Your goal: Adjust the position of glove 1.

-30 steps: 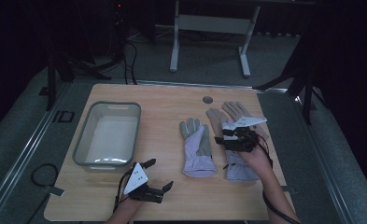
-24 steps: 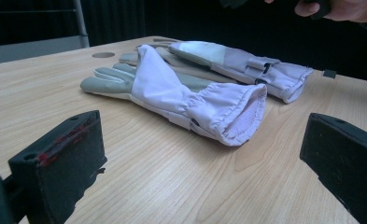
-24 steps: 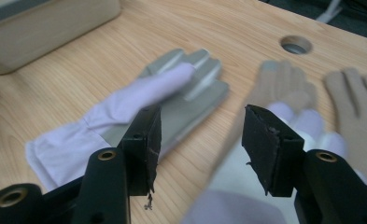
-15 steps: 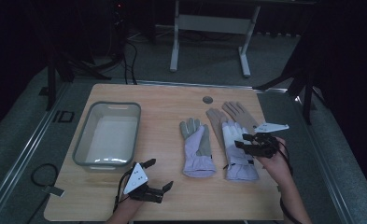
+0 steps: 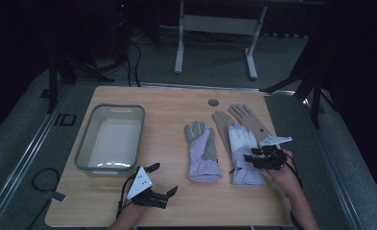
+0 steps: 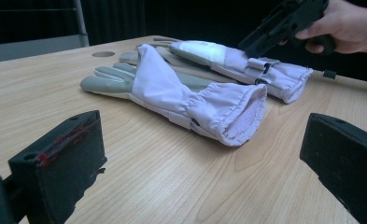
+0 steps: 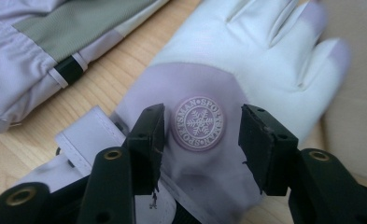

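right gripper [image 5: 250, 159]: hovers low over the right glove [image 5: 244, 152], near its strap. jaws part open, astride the round snowflake badge [image 7: 199, 122], nothing between them. reads as lining up for a pinch on the back of this glove.
right glove: lies flat, back up, white fingers pointing away from the person, cuff toward the near edge. it rests partly on top of a tan glove [image 5: 246, 116], so a pinch should take the top layer alone.
left glove [image 5: 203, 152]: just beside the right one, apart from it, grey patch up, cuff open toward the left gripper's camera. untouched.
left gripper [image 5: 164, 179]: low by the near edge of the table [image 5: 176, 103], well apart from the gloves, jaws wide open and holding nothing. judged parked, clear of the other hand's work.
bin [image 5: 111, 136]: grey, at the left side of the table, nothing seen in it. a likely place for the gloves, though that is a guess.
hole [image 5: 213, 102]: small round port in the table beyond the gloves.
risk: fabric is slack; a shallow bite may slip off the badge.
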### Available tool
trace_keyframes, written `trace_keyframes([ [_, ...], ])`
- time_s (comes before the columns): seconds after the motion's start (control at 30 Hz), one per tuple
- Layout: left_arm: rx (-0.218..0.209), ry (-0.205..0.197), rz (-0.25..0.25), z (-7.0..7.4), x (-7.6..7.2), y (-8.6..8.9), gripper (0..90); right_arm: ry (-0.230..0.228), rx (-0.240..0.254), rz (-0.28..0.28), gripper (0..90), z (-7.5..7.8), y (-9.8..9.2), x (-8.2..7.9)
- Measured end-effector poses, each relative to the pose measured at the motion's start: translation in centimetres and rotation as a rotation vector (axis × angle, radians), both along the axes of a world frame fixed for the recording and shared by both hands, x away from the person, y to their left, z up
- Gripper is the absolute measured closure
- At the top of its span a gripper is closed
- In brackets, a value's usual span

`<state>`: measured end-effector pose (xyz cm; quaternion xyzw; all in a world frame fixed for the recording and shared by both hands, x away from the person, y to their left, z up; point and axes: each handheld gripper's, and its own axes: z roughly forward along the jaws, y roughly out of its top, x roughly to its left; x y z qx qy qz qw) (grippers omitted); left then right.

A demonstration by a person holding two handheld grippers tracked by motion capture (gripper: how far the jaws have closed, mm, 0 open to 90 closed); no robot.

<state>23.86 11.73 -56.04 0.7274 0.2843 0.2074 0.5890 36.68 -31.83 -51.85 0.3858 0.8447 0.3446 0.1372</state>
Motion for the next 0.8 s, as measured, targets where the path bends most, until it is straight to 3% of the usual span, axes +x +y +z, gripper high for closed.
trace_keyframes([
  [0.1,0.001,-0.001,0.0,0.0,0.0,0.0,0.0,0.025,-0.023,0.004,52.1,-1.0,0.1,0.5],
  [0.23,0.003,-0.003,-0.001,0.0,0.0,0.0,0.0,0.048,0.011,0.01,61.4,-1.6,-0.1,0.5],
  [0.5,0.003,-0.001,0.002,0.0,0.0,0.0,0.0,0.041,0.037,-0.047,69.5,-1.7,0.2,-0.2],
  [0.57,0.002,-0.001,0.004,0.0,0.0,0.0,0.0,0.03,0.044,-0.064,75.7,-1.4,0.2,-0.6],
  [0.67,0.003,-0.001,0.005,0.0,0.0,0.0,0.0,0.028,0.05,-0.07,76.6,-1.2,0.1,-0.7],
  [0.8,0.001,-0.001,0.006,0.0,0.0,0.0,0.0,0.03,0.103,-0.08,78.3,0.1,-0.3,-1.3],
])
